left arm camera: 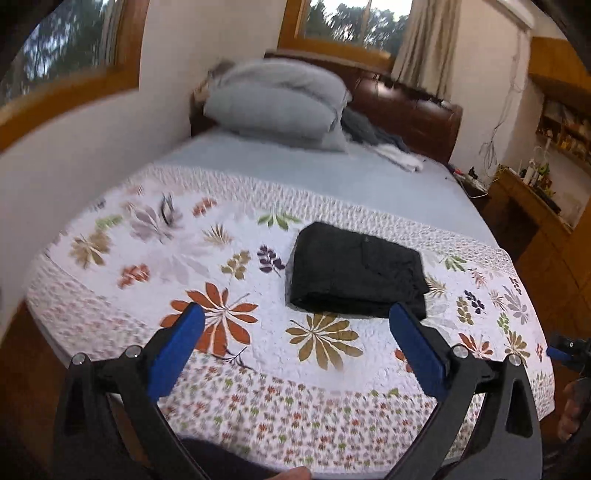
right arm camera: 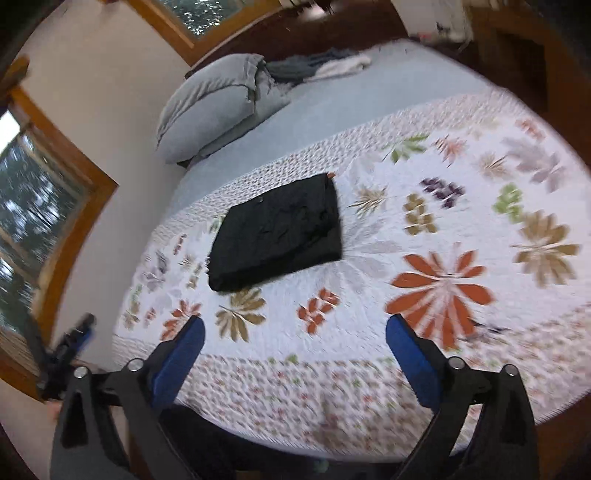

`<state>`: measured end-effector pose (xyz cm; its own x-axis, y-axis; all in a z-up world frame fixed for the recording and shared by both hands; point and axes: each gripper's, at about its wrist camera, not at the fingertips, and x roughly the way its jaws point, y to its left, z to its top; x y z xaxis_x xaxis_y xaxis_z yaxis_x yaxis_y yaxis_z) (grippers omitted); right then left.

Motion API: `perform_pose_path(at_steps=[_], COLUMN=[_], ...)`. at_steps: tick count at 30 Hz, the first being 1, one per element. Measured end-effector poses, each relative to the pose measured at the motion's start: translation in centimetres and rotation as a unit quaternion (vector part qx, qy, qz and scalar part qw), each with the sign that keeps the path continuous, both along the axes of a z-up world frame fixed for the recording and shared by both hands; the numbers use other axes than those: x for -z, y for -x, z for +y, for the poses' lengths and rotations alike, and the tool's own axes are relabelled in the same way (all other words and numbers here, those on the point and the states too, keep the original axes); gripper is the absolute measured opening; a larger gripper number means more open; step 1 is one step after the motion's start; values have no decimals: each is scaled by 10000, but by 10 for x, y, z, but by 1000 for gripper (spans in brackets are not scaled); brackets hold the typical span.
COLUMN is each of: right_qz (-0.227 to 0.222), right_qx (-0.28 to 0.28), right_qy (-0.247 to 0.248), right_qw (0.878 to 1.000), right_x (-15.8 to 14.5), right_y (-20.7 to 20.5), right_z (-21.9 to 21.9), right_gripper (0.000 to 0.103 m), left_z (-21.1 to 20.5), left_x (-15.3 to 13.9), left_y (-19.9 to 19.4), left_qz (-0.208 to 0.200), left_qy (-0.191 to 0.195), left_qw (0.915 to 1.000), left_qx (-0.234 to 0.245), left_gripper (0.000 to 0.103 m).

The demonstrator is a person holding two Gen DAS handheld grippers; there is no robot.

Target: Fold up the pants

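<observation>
The folded black pants (left arm camera: 356,271) lie ahead-right of the wide-open, empty left gripper (left arm camera: 295,345) and ahead-left of the equally spread, empty right gripper (right arm camera: 295,347), roughly between them on the floral quilt (left arm camera: 184,277)

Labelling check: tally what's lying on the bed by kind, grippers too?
Folded black pants: 1
Floral quilt: 1
Grey pillows: 2
Loose clothes heap by the headboard: 1
Grippers, jaws open, holding nothing: 2 (left gripper, right gripper)
Total: 7

White floral quilt (left arm camera: 258,229) spread over the foot of a bed, pale blue sheet (left arm camera: 332,173) left bare beyond it, grey pillows (left arm camera: 280,99) stacked at a dark headboard (left arm camera: 413,110), crumpled clothes (left arm camera: 384,144) beside them, wood-framed windows (left arm camera: 354,22), cream curtain (left arm camera: 424,44).
</observation>
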<state>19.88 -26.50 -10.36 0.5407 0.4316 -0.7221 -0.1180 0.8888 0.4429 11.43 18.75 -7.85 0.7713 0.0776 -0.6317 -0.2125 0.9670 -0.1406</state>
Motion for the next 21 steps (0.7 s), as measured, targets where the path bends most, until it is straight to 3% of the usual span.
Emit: perform_pose_path(at_steps=[4,7,11,16,21], right_qz=[-413,-623,-1006,-1473,-1749], right_qx=[239,372,309,182,145], right_qy=[562,934,1355,1547,1719], right_qw=[9973,9930,9852,9768,9694], right_x=[-43,-69,-101,-135,-148], right_y=[56,89,132,181,211], right_z=[5,13,31,48,59], right_gripper=[99,99,99,99,99], left_z=[-30,-48,-66,-92,-108], left_x=[-26,-37,-50,-70,-92], left_y=[44,74,107,143,165], left_qz=[-89,95,198,68,-48], left_qy=[-325,-454,-450,-515,-784], left_qw=[9993,9987,9985,9972,9948], left_qx=[155,199,228,534,652], left_gripper=[100,100,100,100,100])
